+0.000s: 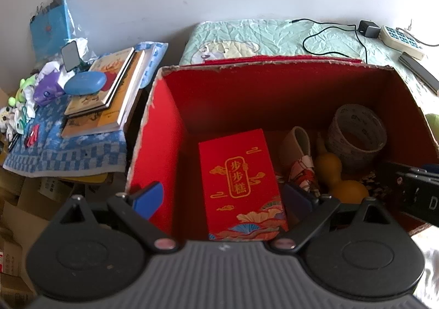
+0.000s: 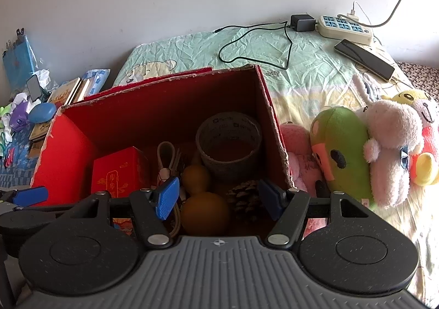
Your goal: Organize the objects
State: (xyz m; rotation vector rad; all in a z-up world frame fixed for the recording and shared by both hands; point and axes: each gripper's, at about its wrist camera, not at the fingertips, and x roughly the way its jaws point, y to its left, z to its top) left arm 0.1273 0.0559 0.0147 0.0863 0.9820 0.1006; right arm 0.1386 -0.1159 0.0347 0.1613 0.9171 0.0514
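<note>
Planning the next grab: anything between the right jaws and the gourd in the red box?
Nothing visible. The right gripper is open above the box, with the gourd directly between its jaws. The pine cone sits just to its right, the tape roll behind.

— Where are you working?
— I'm working in a bedroom at home: a bed (image 2: 301, 72) is lying under a cartoon quilt, plush toys (image 2: 378, 149) are piling on it, and a power strip (image 2: 344, 26) is charging a phone (image 2: 365, 59).

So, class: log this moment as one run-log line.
left claw: open | right claw: open | red box: holds gourd, tape roll
</note>
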